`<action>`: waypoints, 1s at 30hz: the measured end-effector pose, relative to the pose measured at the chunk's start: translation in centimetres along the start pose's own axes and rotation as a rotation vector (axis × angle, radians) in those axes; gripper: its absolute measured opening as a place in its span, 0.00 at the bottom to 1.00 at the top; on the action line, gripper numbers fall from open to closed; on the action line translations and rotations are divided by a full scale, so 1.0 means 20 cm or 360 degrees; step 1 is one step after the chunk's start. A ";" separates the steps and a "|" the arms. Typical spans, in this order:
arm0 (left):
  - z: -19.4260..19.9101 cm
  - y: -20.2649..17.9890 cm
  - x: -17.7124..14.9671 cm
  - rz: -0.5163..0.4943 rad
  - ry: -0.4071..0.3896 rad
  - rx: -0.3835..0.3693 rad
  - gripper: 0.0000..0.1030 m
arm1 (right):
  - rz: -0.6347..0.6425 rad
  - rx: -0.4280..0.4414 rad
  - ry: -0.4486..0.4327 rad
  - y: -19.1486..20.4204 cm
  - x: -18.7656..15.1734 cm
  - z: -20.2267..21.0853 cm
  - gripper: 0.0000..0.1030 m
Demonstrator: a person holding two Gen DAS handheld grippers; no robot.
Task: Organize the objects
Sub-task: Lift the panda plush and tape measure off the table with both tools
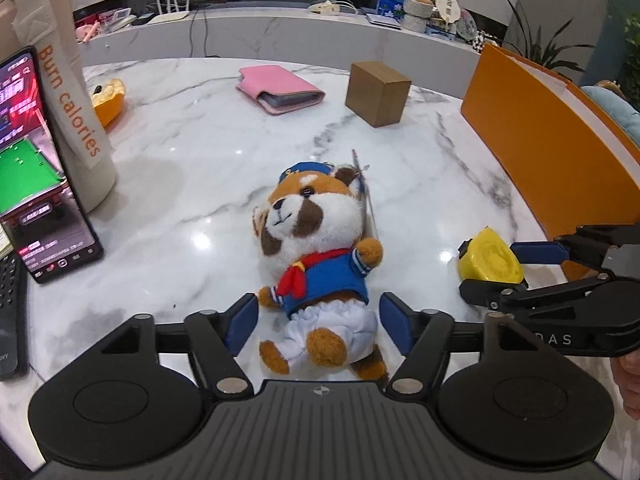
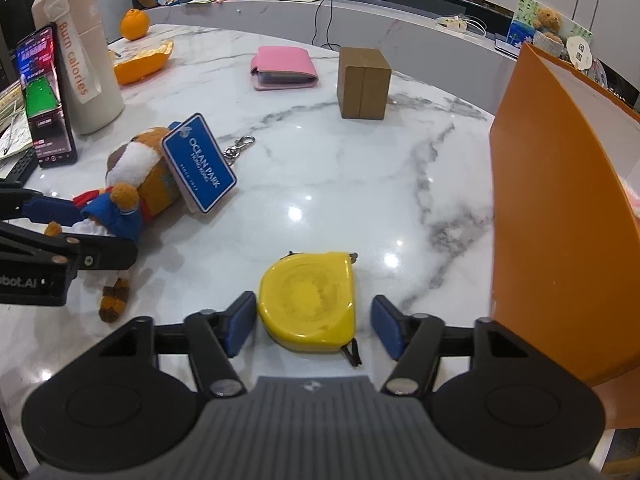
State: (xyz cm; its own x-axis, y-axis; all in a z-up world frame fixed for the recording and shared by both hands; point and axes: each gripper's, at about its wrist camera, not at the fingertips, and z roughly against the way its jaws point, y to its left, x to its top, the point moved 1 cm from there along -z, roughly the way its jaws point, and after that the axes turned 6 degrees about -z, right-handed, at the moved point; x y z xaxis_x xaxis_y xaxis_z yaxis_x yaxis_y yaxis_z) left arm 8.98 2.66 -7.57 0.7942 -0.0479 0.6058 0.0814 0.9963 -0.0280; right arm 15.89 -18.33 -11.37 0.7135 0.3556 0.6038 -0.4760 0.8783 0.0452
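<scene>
A plush animal (image 1: pixel 316 248) in a blue sailor top and red scarf lies on its back on the marble table (image 1: pixel 200 168). My left gripper (image 1: pixel 319 322) stands open around its white skirt, both blue pads apart from it. From the right wrist view the same plush (image 2: pixel 148 184) shows a blue "Ocean Park" tag (image 2: pixel 200 162), with the left gripper (image 2: pixel 106 230) straddling it. A yellow tape measure (image 2: pixel 308 300) lies flat between the pads of my right gripper (image 2: pixel 313 322), which is open, its right pad clearly off it. The tape measure (image 1: pixel 490 258) also shows at the right of the left wrist view.
An upright orange box wall (image 2: pixel 560 220) stands close on the right. Farther back sit a brown cardboard box (image 2: pixel 363 84) and a pink wallet (image 2: pixel 284 68). At the left are a lit phone (image 1: pixel 36 160), a beige bottle (image 1: pixel 76 120), orange peel (image 2: pixel 144 64) and an orange (image 2: pixel 135 24).
</scene>
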 end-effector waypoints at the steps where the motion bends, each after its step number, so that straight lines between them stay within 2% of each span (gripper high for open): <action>1: 0.00 -0.01 0.01 -0.0009 0.0001 -0.0006 0.84 | -0.0009 -0.0010 0.0003 0.00 0.00 0.00 0.72; 6: -0.05 -0.03 0.03 -0.0017 0.0003 0.0039 0.86 | -0.0025 -0.0005 -0.0008 -0.01 0.01 -0.03 0.85; 8: -0.08 -0.04 0.04 -0.0024 0.0003 0.0066 0.90 | -0.0024 0.0002 -0.0028 0.00 0.01 -0.04 0.85; 14: -0.16 -0.04 0.06 -0.0002 0.0030 0.0080 0.90 | 0.0002 0.0023 -0.0063 0.01 0.02 -0.05 0.85; 21: -0.20 -0.05 0.10 -0.0062 0.0007 0.0136 0.89 | 0.0015 0.0032 -0.0084 0.01 0.04 -0.07 0.84; 24: -0.20 -0.05 0.10 -0.0045 -0.0002 0.0140 0.87 | 0.0017 0.0031 -0.0064 0.01 0.05 -0.07 0.84; 28: -0.18 -0.04 0.08 -0.0053 -0.0032 0.0137 0.72 | 0.0023 0.0030 -0.0021 0.01 0.05 -0.06 0.82; 30: -0.16 -0.03 0.07 -0.0049 -0.0038 0.0119 0.70 | 0.0032 0.0035 -0.0005 0.02 0.05 -0.05 0.75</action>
State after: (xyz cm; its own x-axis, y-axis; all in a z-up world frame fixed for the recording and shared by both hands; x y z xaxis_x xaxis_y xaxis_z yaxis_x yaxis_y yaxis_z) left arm 11.97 1.70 -9.34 0.7775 -0.0775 0.6241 0.0597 0.9970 0.0495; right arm 16.95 -17.36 -11.64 0.7018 0.3723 0.6073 -0.5016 0.8637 0.0501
